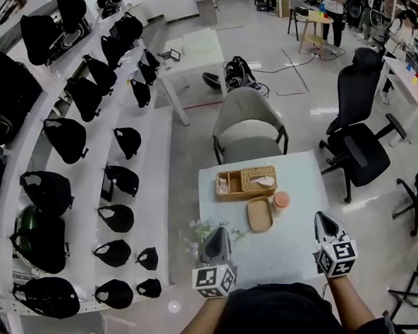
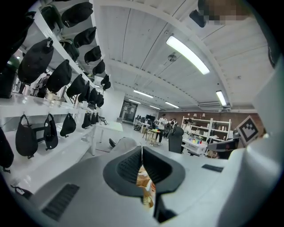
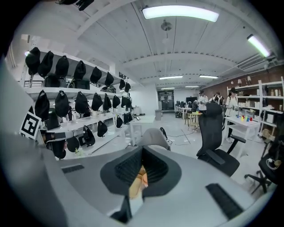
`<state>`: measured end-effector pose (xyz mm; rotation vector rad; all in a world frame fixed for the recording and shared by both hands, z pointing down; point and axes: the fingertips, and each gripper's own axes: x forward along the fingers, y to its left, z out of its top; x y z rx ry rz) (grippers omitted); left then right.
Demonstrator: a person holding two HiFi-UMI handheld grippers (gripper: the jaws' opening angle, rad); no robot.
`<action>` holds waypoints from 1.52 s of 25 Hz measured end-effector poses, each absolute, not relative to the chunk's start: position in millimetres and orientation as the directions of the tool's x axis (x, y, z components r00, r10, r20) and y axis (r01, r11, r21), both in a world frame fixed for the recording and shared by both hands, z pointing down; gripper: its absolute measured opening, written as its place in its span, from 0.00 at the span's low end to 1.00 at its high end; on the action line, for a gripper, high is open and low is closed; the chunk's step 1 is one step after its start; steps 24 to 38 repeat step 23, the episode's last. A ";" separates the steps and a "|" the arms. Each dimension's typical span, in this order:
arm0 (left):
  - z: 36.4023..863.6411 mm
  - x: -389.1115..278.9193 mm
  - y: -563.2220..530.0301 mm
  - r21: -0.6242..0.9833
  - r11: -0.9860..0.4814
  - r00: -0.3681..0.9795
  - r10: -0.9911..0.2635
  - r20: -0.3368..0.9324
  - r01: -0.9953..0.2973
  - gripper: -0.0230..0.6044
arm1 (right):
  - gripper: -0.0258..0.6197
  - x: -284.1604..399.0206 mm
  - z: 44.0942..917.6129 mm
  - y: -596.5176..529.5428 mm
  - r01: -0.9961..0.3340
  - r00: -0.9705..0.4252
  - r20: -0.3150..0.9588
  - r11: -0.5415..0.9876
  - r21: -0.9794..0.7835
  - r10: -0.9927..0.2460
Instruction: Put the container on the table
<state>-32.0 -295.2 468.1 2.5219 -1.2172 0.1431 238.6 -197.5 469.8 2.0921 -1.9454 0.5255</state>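
Observation:
On the small white table (image 1: 299, 252) lies a tan, rounded oblong container (image 1: 260, 214), with a pink-lidded cup (image 1: 281, 200) just to its right. Behind them stands a wicker basket (image 1: 245, 182) with compartments. My left gripper (image 1: 217, 234) hovers over the table's near left part, its tips meeting (image 2: 142, 150) with nothing between them. The right gripper (image 1: 324, 219) is at the table's near right edge, also shut and empty (image 3: 142, 151). Both are short of the container and apart from it. Through the gaps under the jaws I glimpse bits of wicker (image 2: 144, 178) and tan (image 3: 140, 179).
A grey chair (image 1: 249, 128) stands behind the table and a black office chair (image 1: 359, 146) to the right. White shelves (image 1: 159, 152) with several black bags run along the left. A small sprig of flowers (image 1: 202, 230) lies at the table's left edge. People stand far back.

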 end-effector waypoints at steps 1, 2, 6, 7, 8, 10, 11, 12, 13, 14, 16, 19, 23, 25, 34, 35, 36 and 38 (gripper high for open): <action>468.3 -31.6 -297.0 0.255 -0.578 0.630 -0.740 0.235 -0.775 0.06 | 0.04 238.5 469.4 -198.8 -0.994 0.051 0.414 -0.088 -0.072 -0.909; 468.8 -31.2 -298.7 0.256 -0.579 0.631 -0.739 0.236 -0.774 0.06 | 0.04 238.8 469.4 -200.0 -0.993 0.051 0.415 -0.089 -0.073 -0.908; 471.9 -30.1 -302.5 0.263 -0.576 0.631 -0.738 0.239 -0.774 0.06 | 0.04 241.4 471.2 -204.5 -0.993 0.057 0.411 -0.093 -0.068 -0.910; 472.3 -29.5 -302.8 0.264 -0.577 0.632 -0.737 0.239 -0.773 0.06 | 0.04 241.7 470.4 -205.7 -0.993 0.058 0.407 -0.093 -0.066 -0.911; 472.5 -28.9 -303.0 0.264 -0.578 0.633 -0.737 0.239 -0.772 0.06 | 0.04 241.5 469.2 -206.7 -0.994 0.058 0.404 -0.092 -0.065 -0.913; 473.3 -28.7 -303.3 0.265 -0.578 0.633 -0.736 0.240 -0.772 0.06 | 0.04 240.2 467.0 -208.1 -0.994 0.058 0.397 -0.089 -0.060 -0.916; 473.7 -28.8 -303.3 0.266 -0.577 0.633 -0.736 0.240 -0.772 0.06 | 0.04 239.7 466.7 -208.5 -0.994 0.057 0.395 -0.087 -0.059 -0.917; 473.8 -28.8 -303.2 0.267 -0.576 0.632 -0.736 0.240 -0.773 0.06 | 0.04 239.3 467.1 -208.8 -0.995 0.055 0.394 -0.086 -0.059 -0.917; 473.7 -28.6 -303.0 0.267 -0.576 0.632 -0.737 0.240 -0.773 0.06 | 0.04 238.9 467.6 -208.9 -0.995 0.053 0.395 -0.083 -0.060 -0.917; 473.4 -28.3 -302.7 0.268 -0.575 0.632 -0.737 0.239 -0.773 0.06 | 0.04 238.5 468.1 -209.0 -0.995 0.051 0.396 -0.081 -0.060 -0.917; 472.9 -27.4 -301.8 0.269 -0.574 0.631 -0.739 0.238 -0.774 0.06 | 0.04 238.1 468.8 -208.3 -0.995 0.047 0.398 -0.077 -0.060 -0.916; 471.5 -26.4 -301.3 0.275 -0.569 0.628 -0.743 0.233 -0.775 0.06 | 0.04 239.5 469.5 -205.9 -0.995 0.046 0.398 -0.076 -0.061 -0.916; 468.0 -27.2 -304.0 0.299 -0.550 0.618 -0.754 0.224 -0.780 0.06 | 0.04 244.8 470.4 -200.7 -0.995 0.054 0.397 -0.084 -0.059 -0.916; 468.0 -27.2 -304.0 0.299 -0.550 0.618 -0.754 0.224 -0.780 0.06 | 0.04 244.8 470.4 -200.7 -0.995 0.054 0.397 -0.084 -0.059 -0.916; 468.0 -27.2 -304.0 0.299 -0.550 0.618 -0.754 0.224 -0.780 0.06 | 0.04 244.8 470.4 -200.7 -0.995 0.054 0.397 -0.084 -0.059 -0.916; 468.0 -27.2 -304.0 0.299 -0.550 0.618 -0.754 0.224 -0.780 0.06 | 0.04 244.8 470.4 -200.7 -0.995 0.054 0.397 -0.084 -0.059 -0.916; 468.0 -27.2 -304.0 0.299 -0.550 0.618 -0.754 0.224 -0.780 0.06 | 0.04 244.8 470.4 -200.7 -0.995 0.054 0.397 -0.084 -0.059 -0.916; 468.0 -27.2 -304.0 0.299 -0.550 0.618 -0.754 0.224 -0.780 0.06 | 0.04 244.8 470.4 -200.7 -0.995 0.054 0.397 -0.084 -0.059 -0.916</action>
